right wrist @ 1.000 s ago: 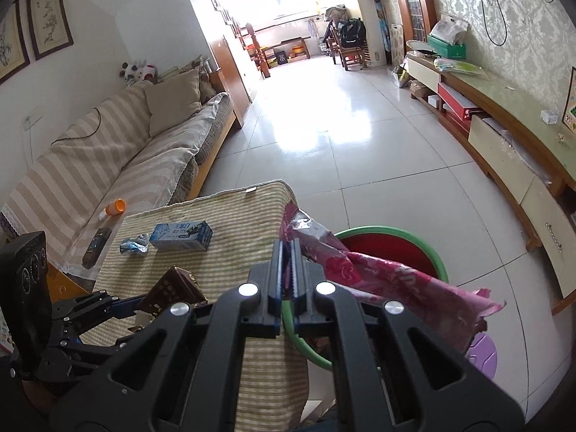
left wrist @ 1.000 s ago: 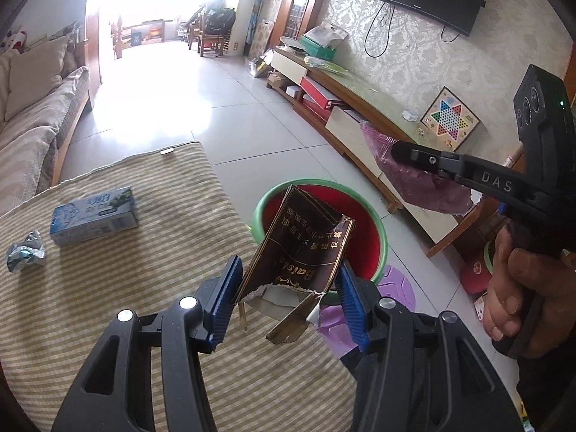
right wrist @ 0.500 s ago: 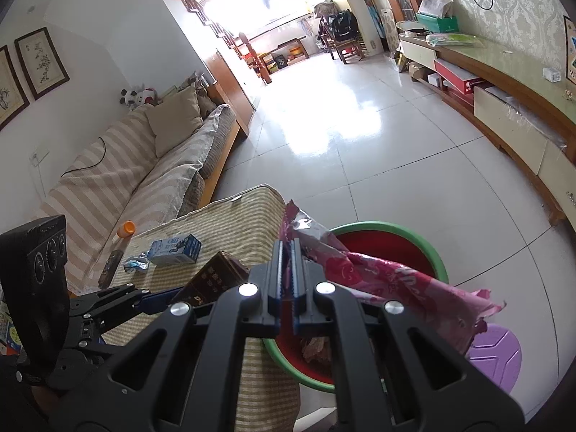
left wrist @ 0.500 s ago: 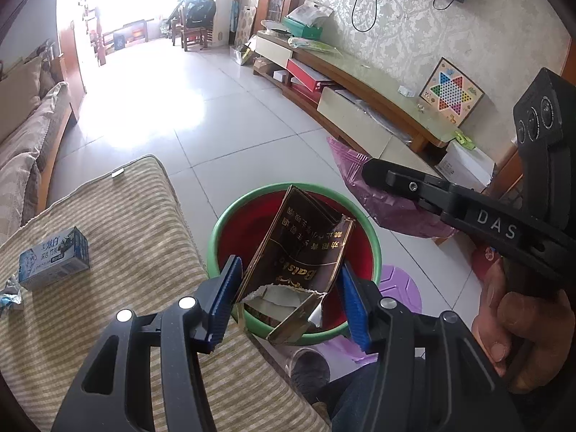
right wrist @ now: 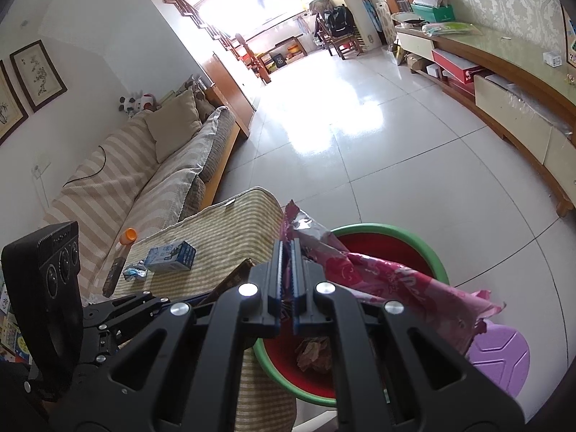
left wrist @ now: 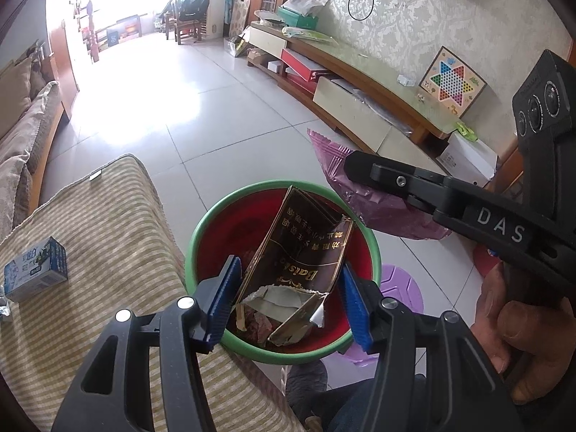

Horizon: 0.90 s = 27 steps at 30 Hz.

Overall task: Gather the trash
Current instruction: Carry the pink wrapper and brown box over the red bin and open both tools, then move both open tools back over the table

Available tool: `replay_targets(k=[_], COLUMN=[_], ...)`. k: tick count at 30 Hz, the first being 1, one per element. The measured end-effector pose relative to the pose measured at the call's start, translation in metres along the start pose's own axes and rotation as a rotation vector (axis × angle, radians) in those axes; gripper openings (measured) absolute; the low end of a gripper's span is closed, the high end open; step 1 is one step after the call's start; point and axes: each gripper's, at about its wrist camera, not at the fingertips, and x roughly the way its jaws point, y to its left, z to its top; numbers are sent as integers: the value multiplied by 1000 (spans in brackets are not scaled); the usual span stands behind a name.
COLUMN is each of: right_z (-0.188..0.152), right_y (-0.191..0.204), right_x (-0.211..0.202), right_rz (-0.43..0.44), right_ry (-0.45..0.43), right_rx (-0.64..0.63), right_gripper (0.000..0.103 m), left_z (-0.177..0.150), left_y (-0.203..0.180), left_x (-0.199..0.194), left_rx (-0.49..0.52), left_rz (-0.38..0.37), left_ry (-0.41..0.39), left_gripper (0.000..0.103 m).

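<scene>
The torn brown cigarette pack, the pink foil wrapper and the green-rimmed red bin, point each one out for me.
Torn brown cigarette pack [left wrist: 302, 248]: left wrist view, on its printed brown face.
Pink foil wrapper [right wrist: 392, 280]: right wrist view, on its crumpled middle.
Green-rimmed red bin [right wrist: 381, 229]: right wrist view, on its far green rim.

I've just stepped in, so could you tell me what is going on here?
A person is collecting trash with two tools. The left hand-held gripper holds a torn dark cigarette pack over the red bin; the right hand-held gripper is shut on a pink wrapper above it. A milk carton remains on the striped table.
</scene>
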Motion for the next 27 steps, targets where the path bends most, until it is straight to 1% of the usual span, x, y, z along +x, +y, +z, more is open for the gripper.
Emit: replay_targets(k=[3, 4, 5, 6, 7, 9, 11, 12, 13, 14, 15, 17, 18, 20, 21, 24, 27], right_z=[2, 2, 3, 4, 4, 4, 3, 3, 3, 3, 3, 4, 3, 1, 0, -2, -3], right_y=[1, 2, 2, 1, 1, 3, 5, 6, 9, 11, 14, 18, 22, 27, 30, 42, 55], right_x=[2, 4, 5, 7, 7, 9, 8, 7, 5, 3, 2, -3, -6, -12, -15, -23, -28], right_rz=[1, 6, 10, 5, 1, 1, -4, -8, -17, -25, -30, -43, -56, -85, -103, -163, -179], right_ry=[8, 17, 25, 26, 27, 35, 31, 26, 19, 14, 11, 1, -6, -19, -27, -38, -32], right_rx=[-7, -9, -8, -8, -10, -13, -18, -23, -29, -37, -43, -50, -56, -64, -67, -86, -91], right_gripper=[5, 8, 10, 10, 10, 16, 42, 48, 58, 63, 65, 79, 82, 96, 98, 98, 98], left_z=[1, 0, 0, -1, -2, -4, -6, -7, -8, -10, -11, -14, -15, -19, -21, -26, -31], left_y=[0, 0, 0, 1, 2, 4, 7, 9, 10, 11, 12, 14, 14, 17, 19, 29, 39], left_x=[4, 6, 7, 7, 7, 6, 6, 4, 2, 0, -3, -9, -12, -21, -24, -36, -52], left_rx=[-6, -10, -14, -18, -24, -32, -35, -36, -36, -34, -31, -26, -24, -21, -22, -29, -42], left_rz=[-5, -3, 2, 6, 5, -3, -1, -3, -5, -5, -4, 1, 2, 6, 7, 13, 15], left_ry=[9, 15, 12, 7, 5, 6, 13, 15, 16, 15, 13, 8, 5, -2, -4, -4, -22], left_gripper=[56, 66, 72, 81, 85, 86, 88, 88, 89, 89, 90, 91, 92, 94, 95, 95, 95])
